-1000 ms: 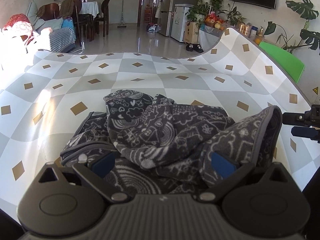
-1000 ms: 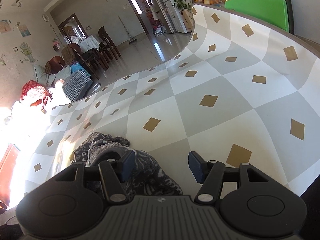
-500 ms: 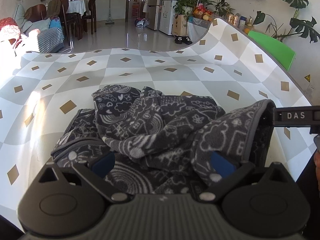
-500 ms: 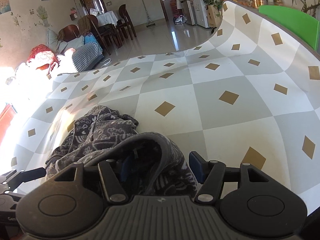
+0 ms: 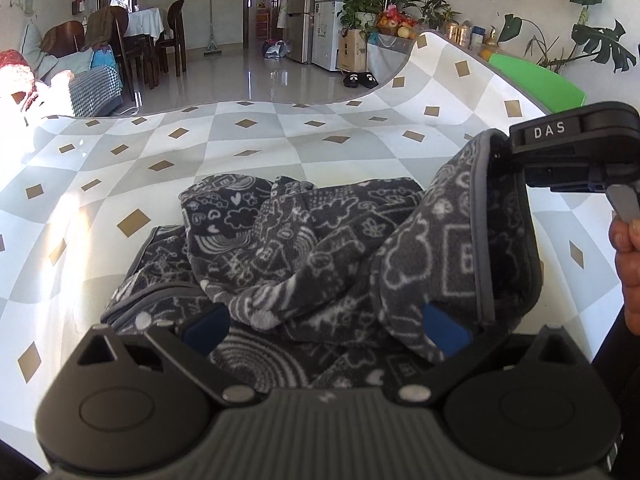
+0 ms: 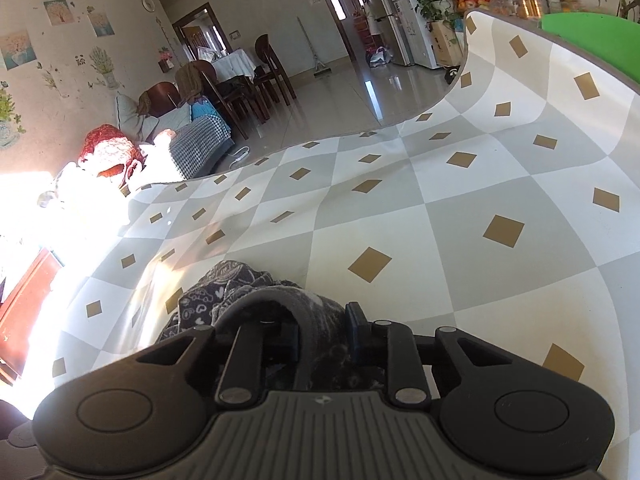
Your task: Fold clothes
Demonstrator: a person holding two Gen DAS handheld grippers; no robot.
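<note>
Fleece garment point(image 5: 320, 240) edge pinched in right hand-held gripper point(image 6: 322, 334), just closed; left hand-held gripper point(image 5: 326, 322) spread wide.

— What covers the table point(image 5: 280, 140)?
— A cloth of grey and white checks with small gold diamonds.
— And on it?
— A crumpled dark fleece garment point(image 5: 320, 248) with white doodle print, near the front edge

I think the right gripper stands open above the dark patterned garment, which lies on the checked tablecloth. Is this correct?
Not quite: the right gripper is not open; its jaws have just been closing and now pinch a raised grey-trimmed edge of the dark patterned garment, as the right wrist view shows. The garment does lie on the checked tablecloth.
</note>
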